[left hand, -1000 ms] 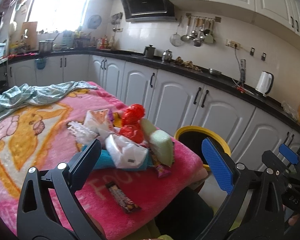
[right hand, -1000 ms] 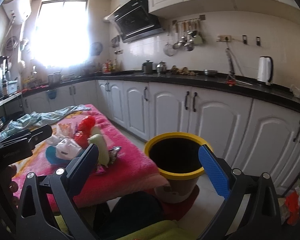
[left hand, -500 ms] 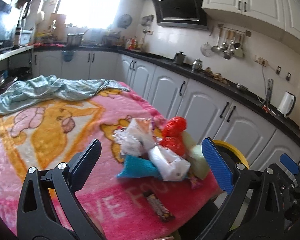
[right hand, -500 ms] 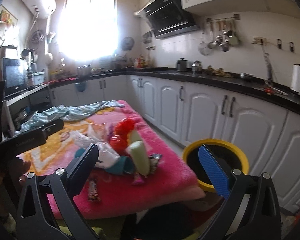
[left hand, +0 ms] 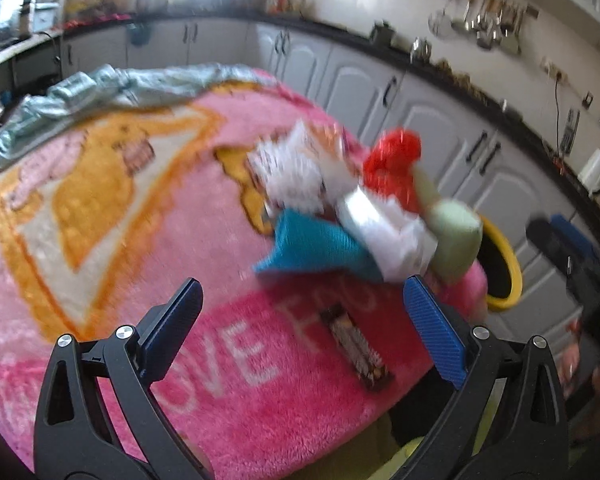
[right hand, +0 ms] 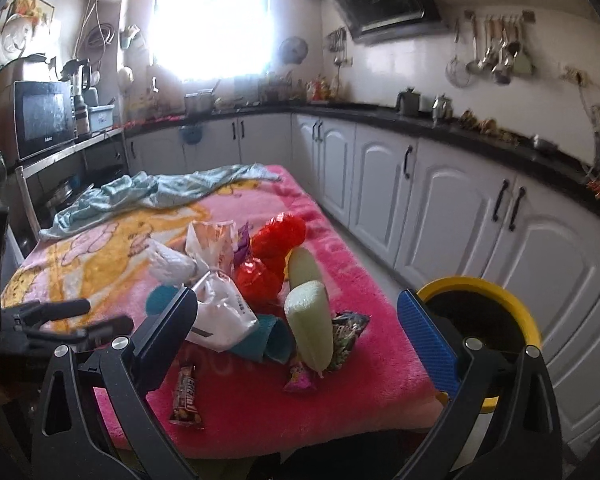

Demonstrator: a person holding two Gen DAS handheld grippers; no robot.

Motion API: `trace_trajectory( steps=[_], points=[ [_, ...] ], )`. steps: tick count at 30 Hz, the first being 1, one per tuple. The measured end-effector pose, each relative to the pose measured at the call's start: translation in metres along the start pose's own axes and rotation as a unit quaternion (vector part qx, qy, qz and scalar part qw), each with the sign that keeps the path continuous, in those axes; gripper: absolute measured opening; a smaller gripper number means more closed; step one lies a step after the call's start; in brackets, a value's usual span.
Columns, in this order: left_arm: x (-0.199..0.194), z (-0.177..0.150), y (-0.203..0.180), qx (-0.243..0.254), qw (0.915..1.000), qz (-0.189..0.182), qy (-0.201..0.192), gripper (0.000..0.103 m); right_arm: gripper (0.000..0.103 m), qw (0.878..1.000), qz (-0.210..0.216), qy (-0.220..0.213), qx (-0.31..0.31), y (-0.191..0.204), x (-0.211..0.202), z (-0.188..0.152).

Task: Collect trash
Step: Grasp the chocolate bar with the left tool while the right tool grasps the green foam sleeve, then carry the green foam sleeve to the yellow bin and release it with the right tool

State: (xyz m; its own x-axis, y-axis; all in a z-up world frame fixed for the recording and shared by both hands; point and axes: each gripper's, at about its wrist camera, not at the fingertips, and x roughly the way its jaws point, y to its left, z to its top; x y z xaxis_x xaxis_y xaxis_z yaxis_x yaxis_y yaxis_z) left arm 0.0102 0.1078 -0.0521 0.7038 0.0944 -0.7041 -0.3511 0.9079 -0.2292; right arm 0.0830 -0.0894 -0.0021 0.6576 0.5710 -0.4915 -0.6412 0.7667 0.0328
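A pile of trash lies on the pink blanket (right hand: 360,280): red crumpled plastic (right hand: 278,240), white bags (right hand: 220,312), a teal piece (right hand: 274,340), a pale green foam tube (right hand: 310,320), small snack wrappers (right hand: 346,338) and a brown candy bar wrapper (right hand: 186,396). The left wrist view is blurred and shows the same pile (left hand: 364,208) and the candy bar wrapper (left hand: 358,350). A yellow-rimmed black bin (right hand: 486,320) stands on the floor right of the table. My left gripper (left hand: 300,324) is open above the blanket, short of the pile. My right gripper (right hand: 296,328) is open and empty, back from the pile.
A light blue cloth (right hand: 160,192) lies bunched at the far end of the blanket. White kitchen cabinets (right hand: 440,208) with a black counter run along the right side and back. A microwave (right hand: 44,118) stands at the left. The left gripper's body (right hand: 56,320) shows at the right wrist view's left.
Both grippers have swung left from the bin toward the table. The left gripper has moved closer and lower over the blanket. The trash pile has not moved.
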Motion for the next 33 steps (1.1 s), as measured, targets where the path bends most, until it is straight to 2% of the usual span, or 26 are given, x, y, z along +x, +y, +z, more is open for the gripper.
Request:
trace_trajectory(
  steps=[4, 6, 9, 10, 12, 16, 18, 20, 23, 25, 26, 33],
  points=[
    [0.021, -0.010, -0.006, 0.002, 0.9981, -0.030, 0.053, 0.092, 0.097, 0.998, 0.022, 0.052, 0.008, -0.009, 0.033, -0.005],
    [0.029, -0.014, -0.013, 0.013, 0.9965, -0.042, 0.071, 0.085, 0.096, 0.998, 0.023, 0.064, 0.011, -0.013, 0.046, -0.010],
    [0.039, -0.019, -0.021, 0.020, 0.9939, -0.058, 0.091, 0.076, 0.083, 0.996, 0.023, 0.084, 0.015, -0.019, 0.063, -0.014],
    [0.043, -0.020, -0.022, 0.017, 0.9927, -0.064, 0.100, 0.069, 0.081, 0.996, 0.024, 0.090, 0.018, -0.020, 0.068, -0.016],
    [0.048, -0.022, -0.025, 0.015, 0.9910, -0.070, 0.113, 0.065, 0.080, 0.995, 0.026, 0.095, 0.025, -0.025, 0.075, -0.018],
    [0.061, -0.030, -0.030, 0.017, 0.9875, -0.072, 0.139, 0.049, 0.076, 0.994, 0.030, 0.098, 0.034, -0.029, 0.083, -0.019],
    [0.064, -0.032, -0.028, 0.016, 0.9874, -0.067, 0.142, 0.044, 0.072, 0.994, 0.034, 0.103, 0.031, -0.028, 0.087, -0.021],
    [0.064, -0.032, -0.026, 0.011, 0.9875, -0.065, 0.143, 0.035, 0.068, 0.993, 0.038, 0.108, 0.030, -0.028, 0.091, -0.021],
    [0.063, -0.032, -0.017, 0.000, 0.9874, -0.065, 0.144, 0.025, 0.056, 0.992, 0.041, 0.114, 0.030, -0.027, 0.096, -0.020],
    [0.062, -0.031, -0.011, -0.004, 0.9870, -0.069, 0.145, 0.021, 0.040, 0.991, 0.043, 0.120, 0.030, -0.026, 0.099, -0.021],
    [0.061, -0.032, -0.009, -0.006, 0.9868, -0.071, 0.145, 0.020, 0.036, 0.991, 0.044, 0.124, 0.028, -0.025, 0.100, -0.022],
    [0.051, -0.028, 0.002, 0.002, 0.9853, -0.089, 0.146, 0.016, 0.032, 0.992, 0.042, 0.109, 0.044, -0.030, 0.084, -0.019]
  ],
)
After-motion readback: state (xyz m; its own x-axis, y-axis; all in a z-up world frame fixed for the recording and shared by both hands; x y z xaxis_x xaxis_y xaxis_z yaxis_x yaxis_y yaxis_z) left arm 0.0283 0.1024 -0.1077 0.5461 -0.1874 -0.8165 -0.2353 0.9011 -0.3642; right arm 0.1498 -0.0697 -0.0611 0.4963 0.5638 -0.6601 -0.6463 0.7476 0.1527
